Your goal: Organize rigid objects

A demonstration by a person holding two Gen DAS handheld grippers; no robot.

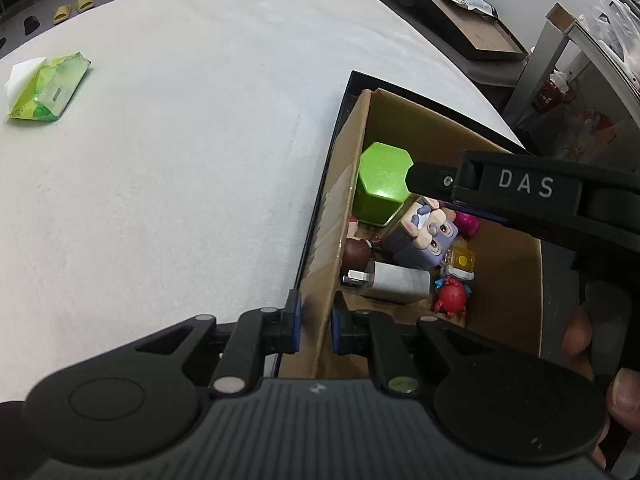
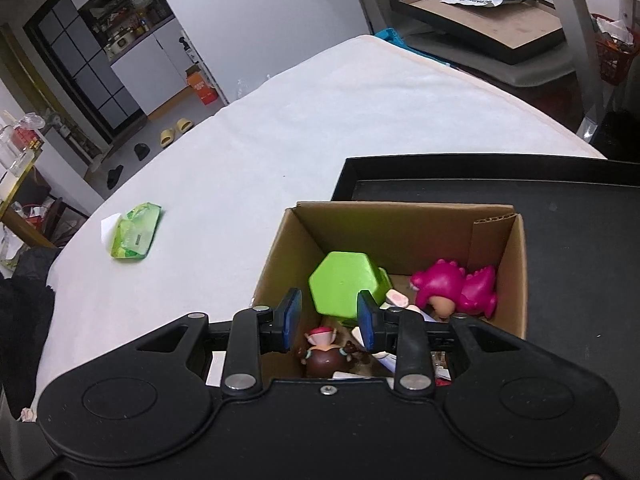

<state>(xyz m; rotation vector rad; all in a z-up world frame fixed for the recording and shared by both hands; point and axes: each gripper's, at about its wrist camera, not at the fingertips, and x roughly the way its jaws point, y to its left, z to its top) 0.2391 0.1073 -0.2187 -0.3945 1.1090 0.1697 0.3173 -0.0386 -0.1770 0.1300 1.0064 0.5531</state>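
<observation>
An open cardboard box [image 1: 348, 184] stands in a black tray [image 2: 560, 240] on the white-covered table. In the box lie a green hexagonal block [image 2: 344, 284], a pink dinosaur [image 2: 456, 284], a brown figurine [image 2: 324, 354], a blocky purple figure [image 1: 424, 240], a red crab [image 1: 450, 300] and a white adapter [image 1: 396, 284]. My left gripper [image 1: 316, 326] is shut on the box's left wall, one pad outside and one inside. My right gripper [image 2: 329, 318] hovers over the box interior, its pads apart with nothing between them. In the left wrist view its tip [image 1: 416, 178] sits at the green block's edge.
A green wipes pack [image 1: 50, 88] lies on the white cloth far to the left of the box. A hand [image 1: 580, 336] grips the right tool's handle. Beyond the table stand a dark framed board [image 2: 480, 20], a red basket and slippers on the floor.
</observation>
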